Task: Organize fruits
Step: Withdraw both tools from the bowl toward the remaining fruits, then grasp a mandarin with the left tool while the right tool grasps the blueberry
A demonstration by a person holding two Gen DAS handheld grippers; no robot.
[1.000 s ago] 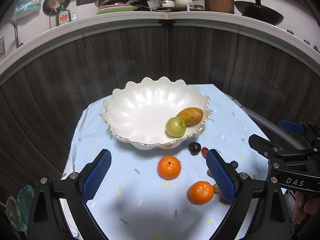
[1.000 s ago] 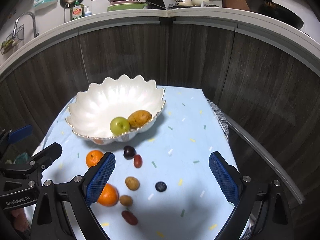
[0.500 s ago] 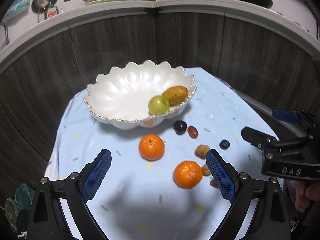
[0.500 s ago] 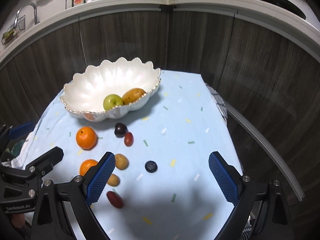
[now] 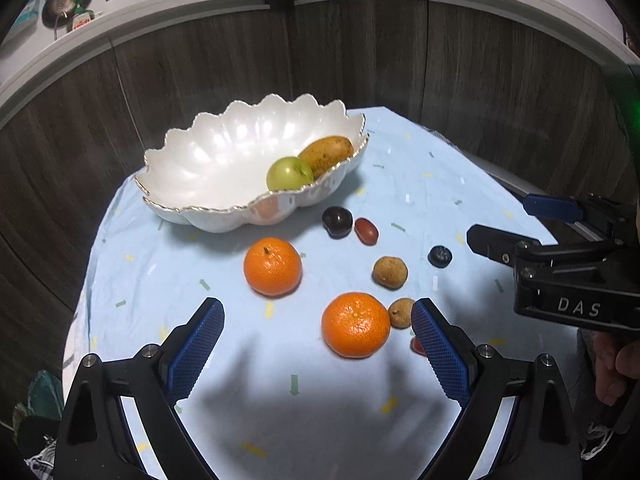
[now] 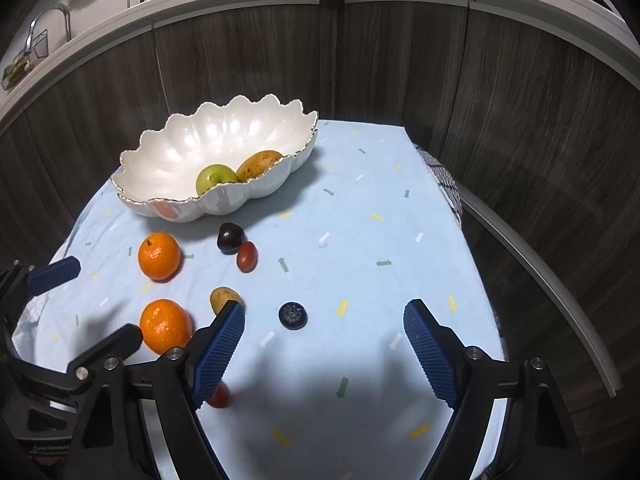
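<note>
Left wrist view, left to right: the left gripper [image 5: 316,344] hangs with its jaws spread wide and nothing between the pads. A scalloped white bowl [image 5: 200,184] sits at the far left of the blue cloth [image 5: 360,408] and holds a green apple [image 5: 289,173] touching a yellow-brown fruit [image 5: 326,154]. On the cloth in front of the bowl lie one orange [image 5: 272,266], a second orange [image 5: 355,324] nearer the left gripper's right pad, a dark plum [image 5: 337,221] touching a red fruit [image 5: 366,231], two small tan fruits [image 5: 390,272] [image 5: 401,313] and a blueberry [image 5: 440,257].

Right wrist view: the right gripper [image 6: 324,344] has just been narrowing its jaws, yet they stand released, with the blueberry [image 6: 293,315] on the cloth just ahead of them and nothing pressed.

Judged risks: the fruits are round and the cloth is smooth, so a pad that touches one off-centre would likely roll it away, perhaps toward the table edge. The small tan fruit touching the near orange could be knocked aside in a grasp on that orange. The blueberry is soft; a hard squeeze would crush it. The two grippers work near each other and could collide over the middle cluster.
</note>
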